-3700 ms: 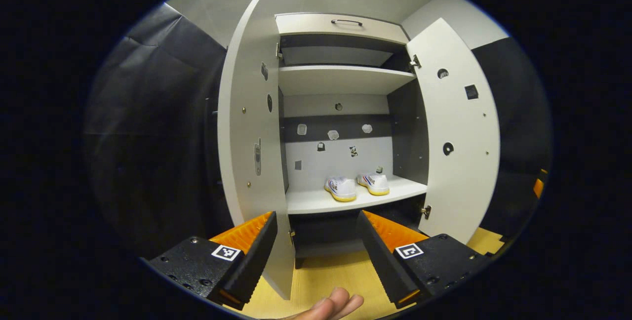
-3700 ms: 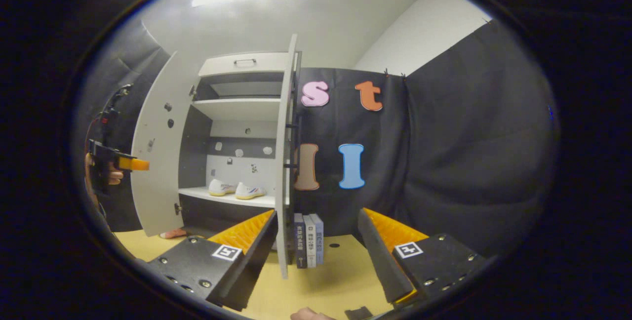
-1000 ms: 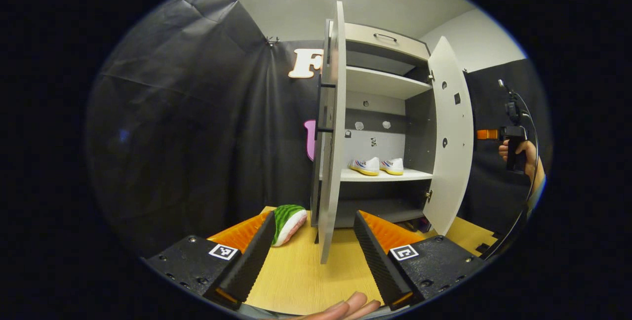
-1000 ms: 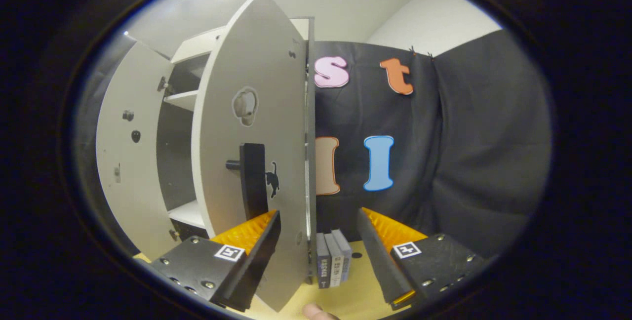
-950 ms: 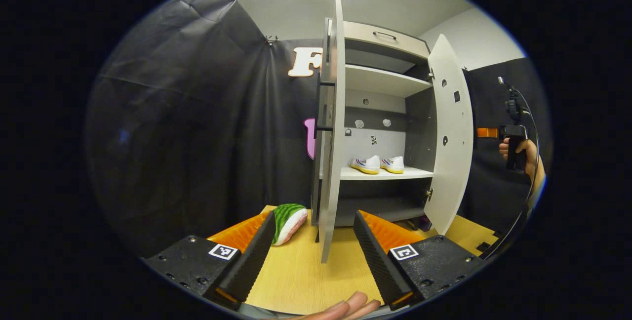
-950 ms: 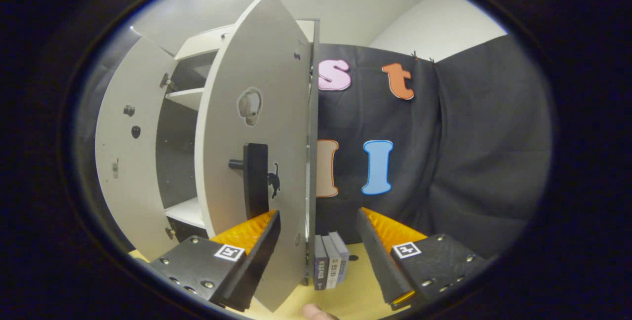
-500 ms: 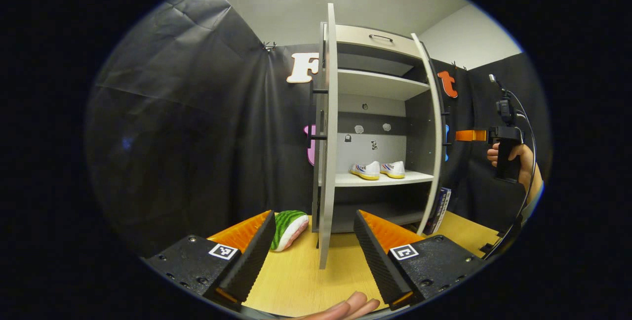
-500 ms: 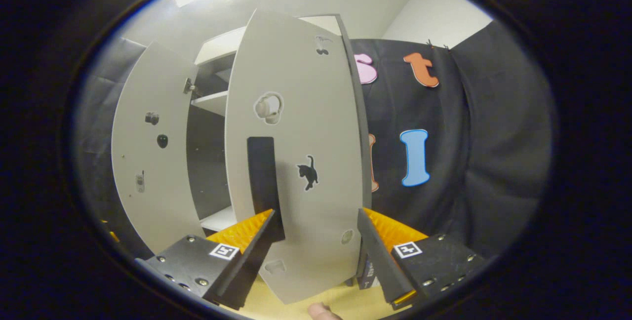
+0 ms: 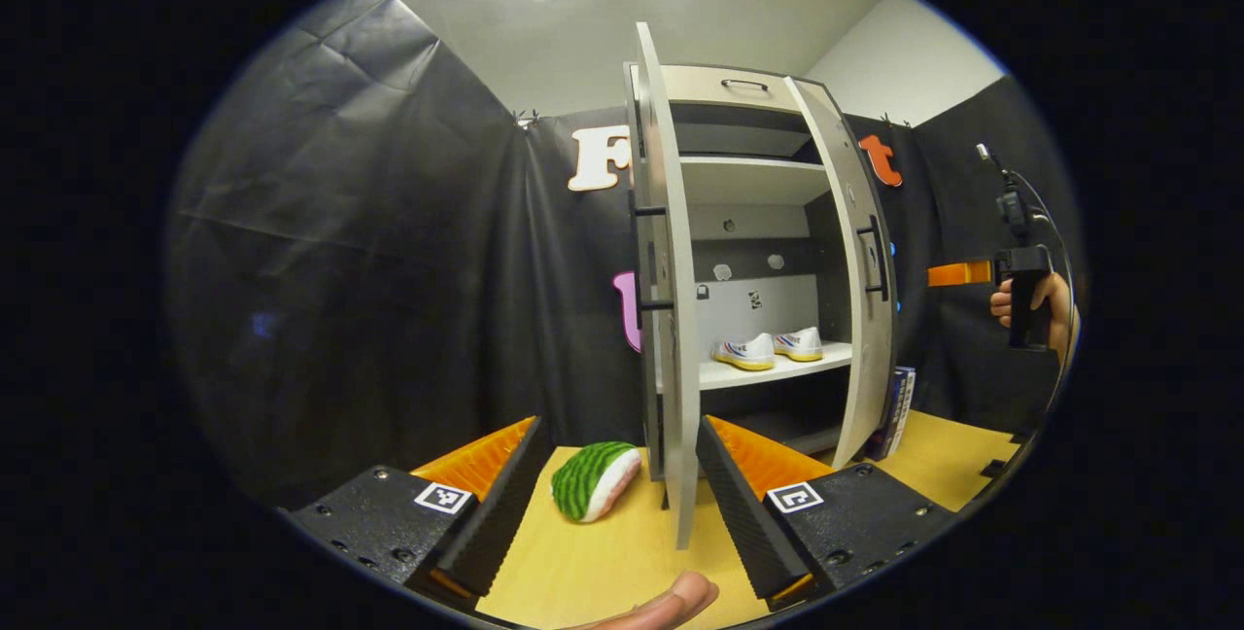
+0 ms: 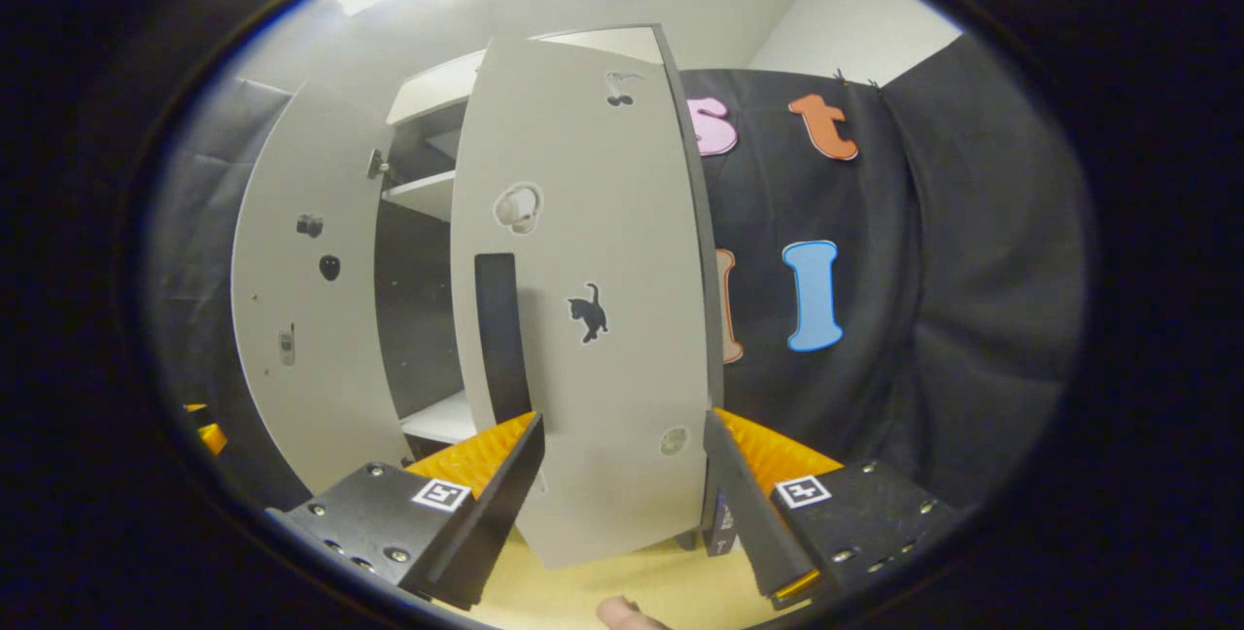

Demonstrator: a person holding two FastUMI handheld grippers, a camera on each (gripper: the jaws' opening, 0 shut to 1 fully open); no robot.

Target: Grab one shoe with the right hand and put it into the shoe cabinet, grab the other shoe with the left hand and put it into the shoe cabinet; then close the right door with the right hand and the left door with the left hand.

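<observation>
Two white shoes (image 9: 743, 351) (image 9: 802, 343) stand side by side on the cabinet's lower shelf (image 9: 768, 372). In the left gripper view the left door (image 9: 669, 319) stands edge-on, wide open, its lower corner between the fingers of my open left gripper (image 9: 617, 504). The right door (image 9: 860, 319) is swung partway in, with its outer handle showing. Farther right, a hand (image 9: 1032, 299) holds the right gripper (image 9: 957, 272) apart from that door. In the right gripper view the right door's outer face (image 10: 593, 319), with a black handle (image 10: 501, 338), stands just ahead of my open right gripper (image 10: 622, 504).
A watermelon-patterned plush (image 9: 595, 479) lies on the wooden floor (image 9: 622, 562) left of the cabinet. Several books (image 9: 899, 397) stand upright by the cabinet's right side. The left door's inner face (image 10: 301, 299) shows in the right gripper view. Black cloth walls surround the booth.
The right door has swung from wide open to partly shut, pushed by the right gripper. The left gripper has shifted left of the cabinet, near the open left door's edge.
</observation>
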